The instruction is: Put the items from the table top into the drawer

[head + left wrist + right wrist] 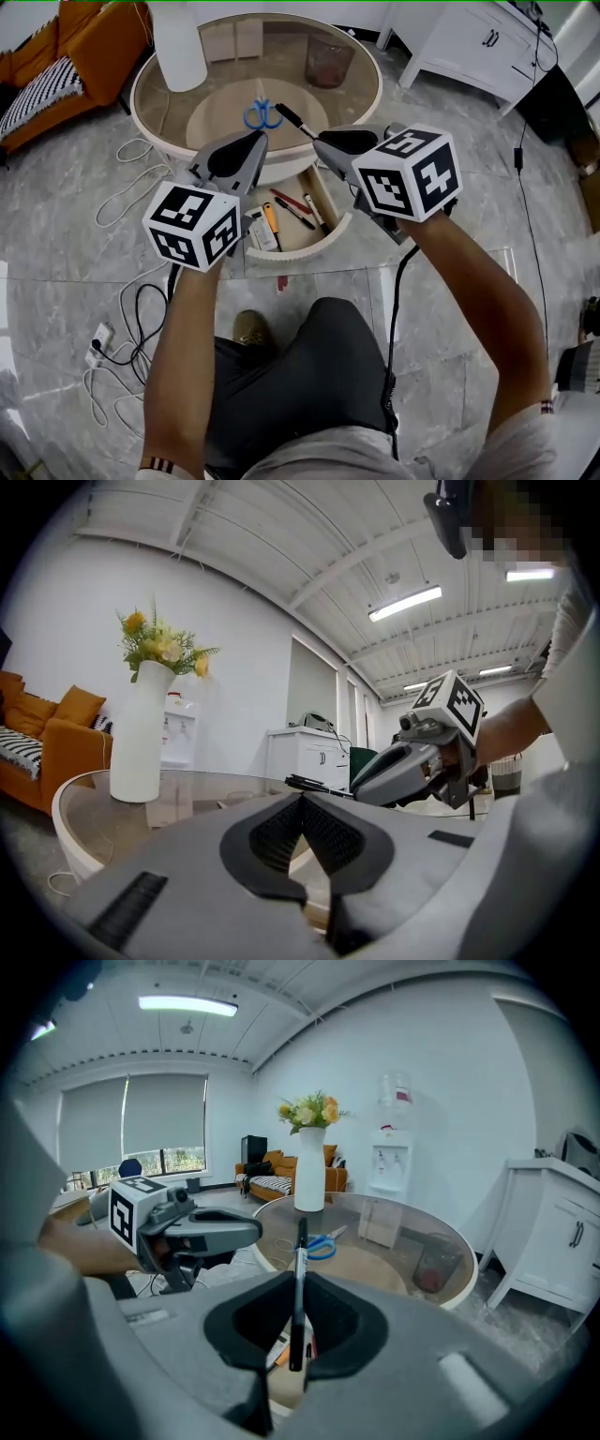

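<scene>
1. At upper centre of the head view, over the near edge of the round table (371, 101): a black marker (294, 119), clamped between the right gripper (322, 141)'s jaws. Its free end pokes out toward the upper left, close to the blue scissors (262, 114) but apart from them.
2. Right gripper view: the marker (300, 1241) stands nearly upright at frame centre. The jaws are narrowly parted, with both pads pressed on the barrel and the lower end showing below them.
3. Left gripper (257, 141): sits just left of the right one in the head view. In its own view the jaws (302, 799) meet at the tips with nothing between them.
4. Drawer (330, 232): pulled open below the table's edge, at frame centre, directly below both grippers. Inside lie a red pen (291, 200), a black pen (296, 214) and an orange-handled tool (270, 217). One pale item at its left end is too small to identify.
5. Table top: glass. The scissors lie flat near the front edge and a white vase (178, 42) stands at the upper left. The left gripper view shows yellow flowers (159, 644) in it.
6. Surroundings: an orange sofa (89, 42) at the upper-left corner, a white cabinet (478, 42) at the upper right, and loose cables (131, 183) on the grey floor at left.
</scene>
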### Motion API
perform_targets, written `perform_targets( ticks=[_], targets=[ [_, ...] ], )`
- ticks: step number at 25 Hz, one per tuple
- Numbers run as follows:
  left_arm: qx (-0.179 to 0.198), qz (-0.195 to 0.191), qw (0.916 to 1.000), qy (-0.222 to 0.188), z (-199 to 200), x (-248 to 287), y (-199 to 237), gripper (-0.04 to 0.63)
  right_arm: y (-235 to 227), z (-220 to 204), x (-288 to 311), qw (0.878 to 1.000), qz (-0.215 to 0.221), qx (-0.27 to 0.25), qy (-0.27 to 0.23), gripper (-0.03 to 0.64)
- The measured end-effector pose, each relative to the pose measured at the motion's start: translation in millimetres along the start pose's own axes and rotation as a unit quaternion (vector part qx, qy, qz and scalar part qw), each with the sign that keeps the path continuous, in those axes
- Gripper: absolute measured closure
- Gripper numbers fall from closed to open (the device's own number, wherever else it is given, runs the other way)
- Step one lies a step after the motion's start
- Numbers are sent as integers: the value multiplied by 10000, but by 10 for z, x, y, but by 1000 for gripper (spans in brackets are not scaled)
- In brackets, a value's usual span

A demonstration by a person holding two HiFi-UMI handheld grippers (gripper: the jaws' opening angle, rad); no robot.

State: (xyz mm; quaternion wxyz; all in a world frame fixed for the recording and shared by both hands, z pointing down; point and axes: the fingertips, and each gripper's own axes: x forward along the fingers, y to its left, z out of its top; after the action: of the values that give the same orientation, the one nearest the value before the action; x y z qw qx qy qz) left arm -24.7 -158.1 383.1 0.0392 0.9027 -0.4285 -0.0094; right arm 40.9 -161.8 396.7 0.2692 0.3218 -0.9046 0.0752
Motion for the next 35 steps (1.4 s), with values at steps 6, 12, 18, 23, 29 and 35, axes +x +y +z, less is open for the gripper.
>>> perform_targets(
  ticks=[6,12,18,23,29,35],
  targets=[
    [94,114,9998,-110,-56,-118,-110,597,120,-315,-105,9998,165,-37,111,577],
    [234,65,9995,-180,-199,-191,-280,595,310,-567,-68,9989,312,-222,260,577],
    [9,211,9991,-368,-296,-208,-262,597,397,-784,45,9974,383,-431,431,577],
    [186,313,9989,-294,-436,-224,-219,597,344,-1082,234,9959,365,-494,661,577],
    [483,202,9986,-83,-670,-183,-202,597,206,-1496,628,9953,256,-226,904,577],
    [707,-339,9969,53,-791,-126,-289,597,141,-1819,1011,9934,141,59,1140,577]
  ],
)
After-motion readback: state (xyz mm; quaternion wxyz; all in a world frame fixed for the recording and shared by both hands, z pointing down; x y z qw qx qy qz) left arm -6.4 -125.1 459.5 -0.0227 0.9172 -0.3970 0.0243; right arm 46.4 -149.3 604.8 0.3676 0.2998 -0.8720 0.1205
